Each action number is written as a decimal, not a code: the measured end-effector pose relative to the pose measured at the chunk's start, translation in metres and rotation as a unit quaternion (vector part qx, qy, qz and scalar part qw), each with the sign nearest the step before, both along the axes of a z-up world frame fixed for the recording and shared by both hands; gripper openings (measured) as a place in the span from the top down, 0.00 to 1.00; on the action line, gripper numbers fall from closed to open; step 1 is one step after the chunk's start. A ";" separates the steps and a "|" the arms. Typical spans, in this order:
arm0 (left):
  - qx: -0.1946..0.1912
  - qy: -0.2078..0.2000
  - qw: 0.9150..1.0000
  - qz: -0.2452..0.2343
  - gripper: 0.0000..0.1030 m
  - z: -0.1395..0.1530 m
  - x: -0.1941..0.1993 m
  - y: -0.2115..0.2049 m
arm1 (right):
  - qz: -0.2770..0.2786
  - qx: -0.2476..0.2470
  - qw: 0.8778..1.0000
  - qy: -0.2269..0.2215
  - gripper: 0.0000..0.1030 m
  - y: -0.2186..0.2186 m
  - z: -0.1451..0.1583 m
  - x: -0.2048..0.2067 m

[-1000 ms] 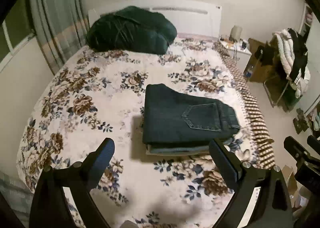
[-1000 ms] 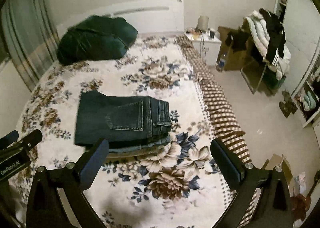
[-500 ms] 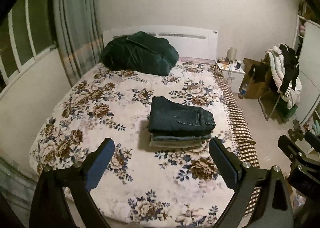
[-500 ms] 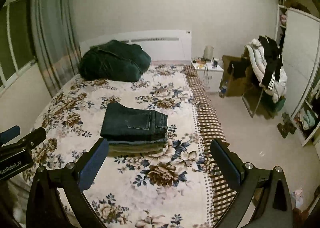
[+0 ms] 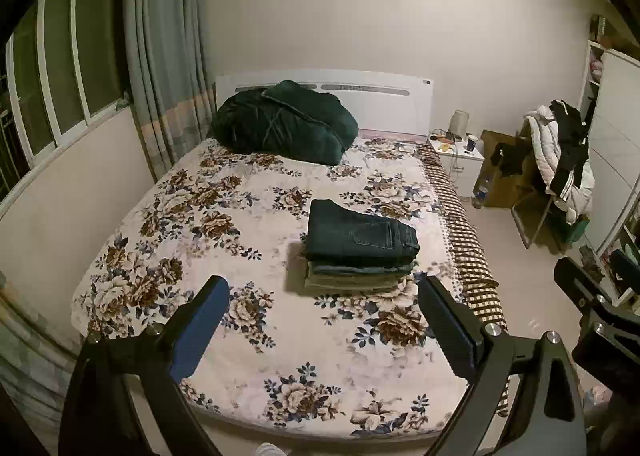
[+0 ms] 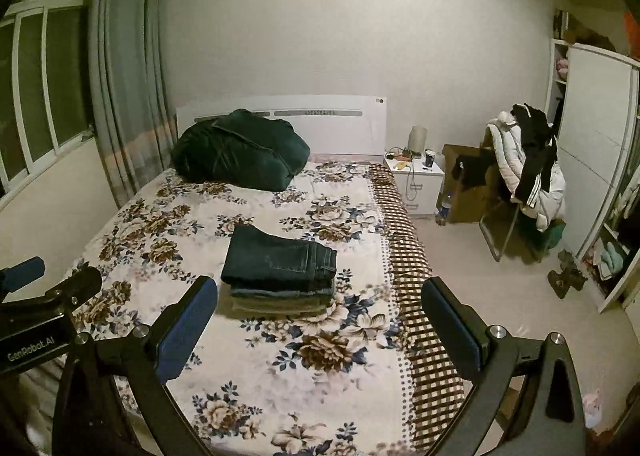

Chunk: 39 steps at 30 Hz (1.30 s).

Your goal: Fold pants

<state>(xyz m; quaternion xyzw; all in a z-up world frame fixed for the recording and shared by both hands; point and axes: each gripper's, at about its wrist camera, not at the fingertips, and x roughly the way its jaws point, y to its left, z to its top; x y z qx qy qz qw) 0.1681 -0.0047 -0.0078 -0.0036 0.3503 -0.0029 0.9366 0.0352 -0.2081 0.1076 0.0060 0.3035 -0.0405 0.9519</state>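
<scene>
— Fingers on both sides? State?
— Left gripper [image 5: 323,302]: fingers spread wide apart, nothing btwn them, lower part of frame. Right gripper [image 6: 319,304]: same, apart & empty.
— Pants?
— Dark folded jeans [image 5: 360,234] sat on top of a stack of folded pants [image 5: 356,274], centre of frame, on the bed [image 5: 192,191], nearer its right edge. Right view: jeans [image 6: 280,260] just above the left finger [image 6: 186,326], not touching.
— Other stuff?
— Dark green bundle [image 5: 284,121] at the headboard, upper centre. Nightstand [image 5: 456,159] w/ small items, chair w/ clothes [image 5: 560,159] at right, curtain [image 5: 164,55] upper left.
</scene>
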 end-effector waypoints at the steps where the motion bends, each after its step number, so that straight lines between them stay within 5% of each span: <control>1: 0.002 -0.001 1.000 0.001 0.03 0.000 -0.004 0.001 | -0.001 0.001 1.000 0.001 0.00 0.000 0.001 0.000; 39: 0.014 -0.005 1.000 0.010 0.00 0.003 -0.013 0.006 | -0.002 0.006 1.000 0.006 0.00 0.004 0.002 0.009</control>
